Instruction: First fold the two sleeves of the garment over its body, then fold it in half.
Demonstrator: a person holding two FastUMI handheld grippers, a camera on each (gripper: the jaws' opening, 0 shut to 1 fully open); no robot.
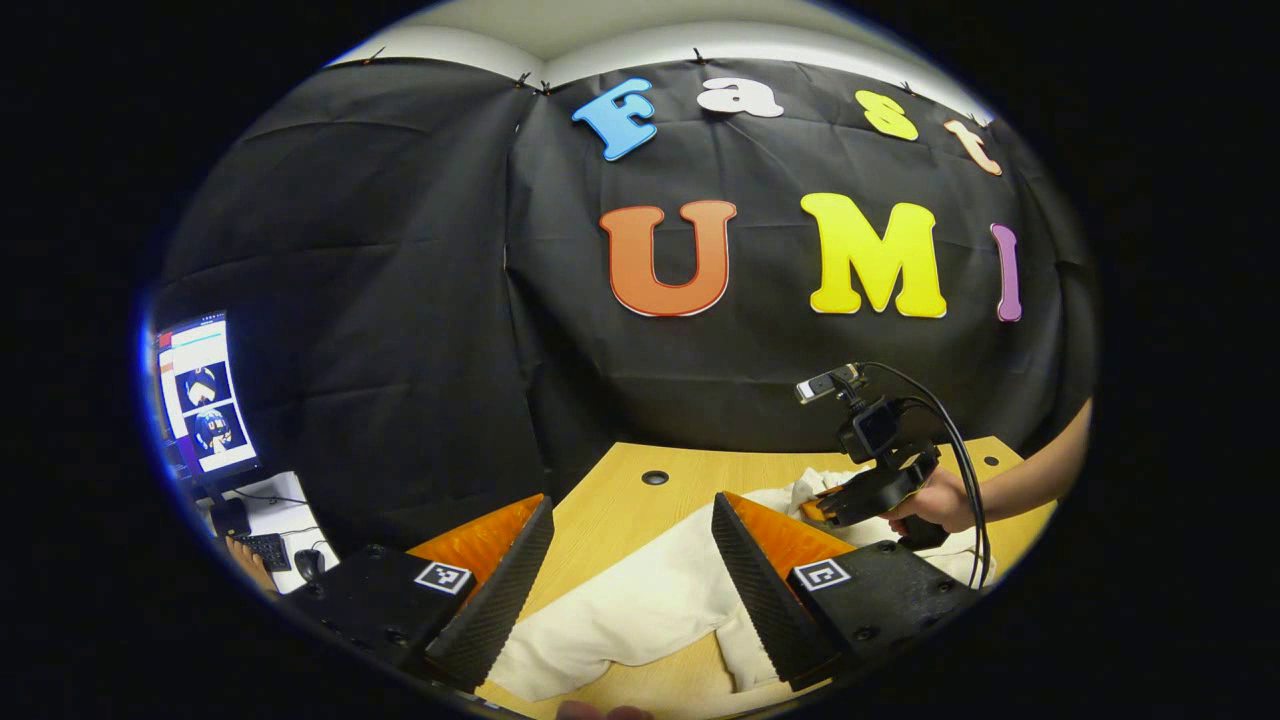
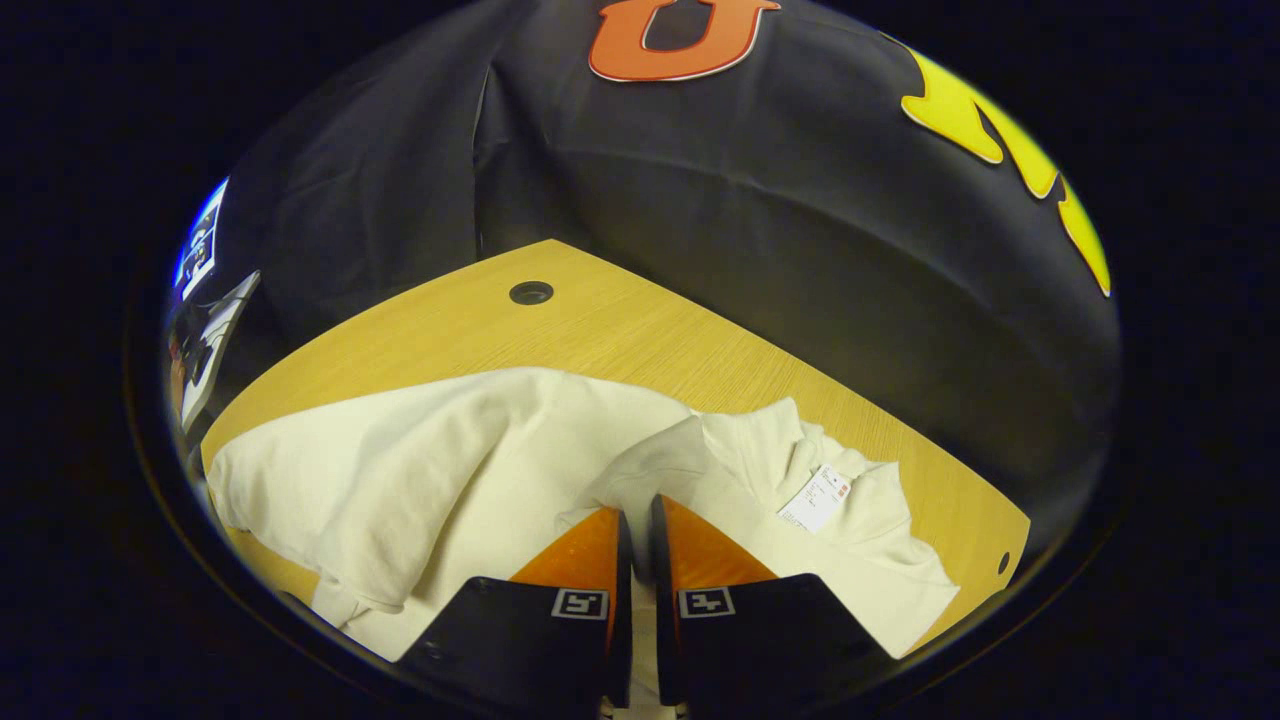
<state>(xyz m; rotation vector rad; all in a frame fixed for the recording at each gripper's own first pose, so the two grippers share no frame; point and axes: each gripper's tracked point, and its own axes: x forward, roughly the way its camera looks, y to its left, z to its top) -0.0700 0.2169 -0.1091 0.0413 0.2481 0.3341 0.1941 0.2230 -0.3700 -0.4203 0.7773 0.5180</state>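
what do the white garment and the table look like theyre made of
The garment looks like soft, matte knit fabric, probably cotton: it drapes in rounded folds with no shine and carries a sewn-in label at the neck. The table looks like light wood or wood-look laminate: fine straight grain lines, a smooth, low-sheen top and a round cable hole.

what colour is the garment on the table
Off-white, plain cream garment; it shows best in the right gripper view.

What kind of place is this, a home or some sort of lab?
Likely a recording booth in a lab: black cloth wall, a wooden table with a white garment, and a computer monitor alongside.
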